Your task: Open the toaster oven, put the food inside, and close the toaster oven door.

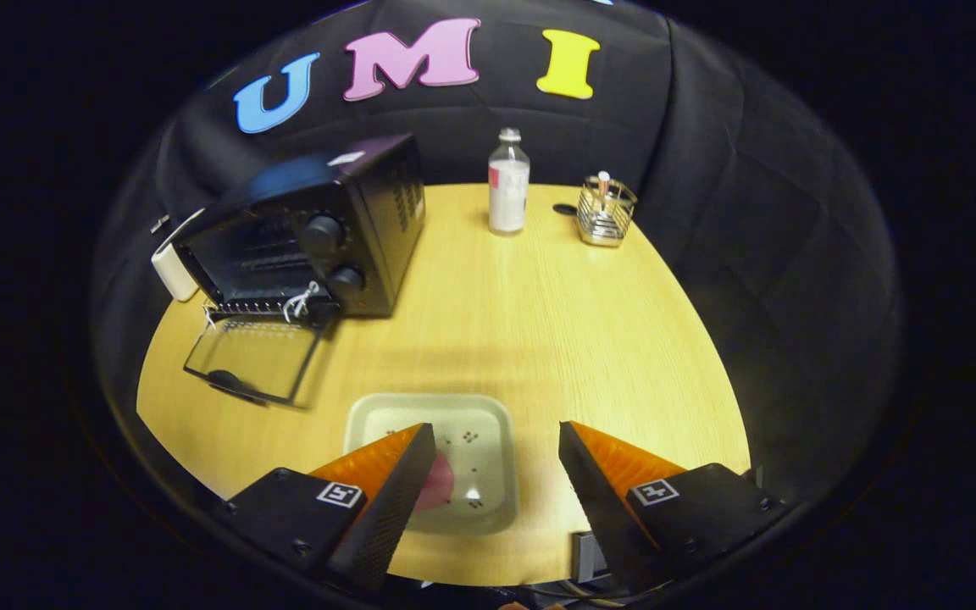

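The oven (310, 233) stands far left with its door (252, 360) already dropped flat on the table (539, 339), so step one looks done. The food (435, 483) (a pink piece, half hidden by the left finger) lies on the near plate (488, 415). The gripper (496, 462) hangs over it, fingers apart and empty. Loading and closing remain.

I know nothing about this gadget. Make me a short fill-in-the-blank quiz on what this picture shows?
1. The toaster oven door is ____.
2. The gripper hovers with its two fingers ____, gripping nothing.
3. The pink food lies on a square ____ beside one finger.
4. Near the back wall, a wire basket stands beside a ____.

Missing words: open; apart; plate; bottle
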The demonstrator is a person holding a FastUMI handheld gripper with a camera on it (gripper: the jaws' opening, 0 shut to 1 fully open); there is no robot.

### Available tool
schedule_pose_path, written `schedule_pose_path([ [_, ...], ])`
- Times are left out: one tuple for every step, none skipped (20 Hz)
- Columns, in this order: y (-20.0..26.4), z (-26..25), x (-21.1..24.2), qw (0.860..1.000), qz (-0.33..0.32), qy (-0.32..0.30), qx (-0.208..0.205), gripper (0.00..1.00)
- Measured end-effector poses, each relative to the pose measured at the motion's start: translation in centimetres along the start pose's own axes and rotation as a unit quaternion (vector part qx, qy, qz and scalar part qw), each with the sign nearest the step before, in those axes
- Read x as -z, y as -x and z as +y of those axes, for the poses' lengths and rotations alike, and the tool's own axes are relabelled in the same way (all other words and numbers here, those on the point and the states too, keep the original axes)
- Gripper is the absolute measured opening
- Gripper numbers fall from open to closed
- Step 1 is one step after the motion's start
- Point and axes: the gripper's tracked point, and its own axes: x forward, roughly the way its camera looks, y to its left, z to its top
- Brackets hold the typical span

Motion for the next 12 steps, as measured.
schedule_pose_path([
  [-0.8,-0.7,0.8,1.0,0.022,-0.001,0.0,0.98],
  [-1.2,-1.2,1.4,0.999,0.036,-0.002,-0.004,0.98],
  [-1.7,-1.5,1.9,0.999,0.048,0.001,-0.008,0.98],
  [-2.2,-1.9,2.6,0.998,0.061,0.005,-0.011,0.98],
  [-2.6,-1.7,3.1,0.997,0.071,0.008,-0.018,0.98],
  [-2.6,-1.7,3.5,0.996,0.08,0.011,-0.024,0.98],
  [-3.1,-1.7,3.9,0.995,0.089,0.016,-0.029,0.99],
  [-3.8,-1.8,4.3,0.995,0.095,0.024,-0.032,0.99],
  [-4.0,-1.7,4.6,0.994,0.101,0.031,-0.033,0.99],
  [-4.4,-1.6,4.8,0.993,0.102,0.037,-0.035,0.99],
  [-4.6,-1.5,5.0,0.993,0.106,0.041,-0.035,0.97],
  [-4.8,-1.1,5.1,0.992,0.109,0.038,-0.042,0.96],
])
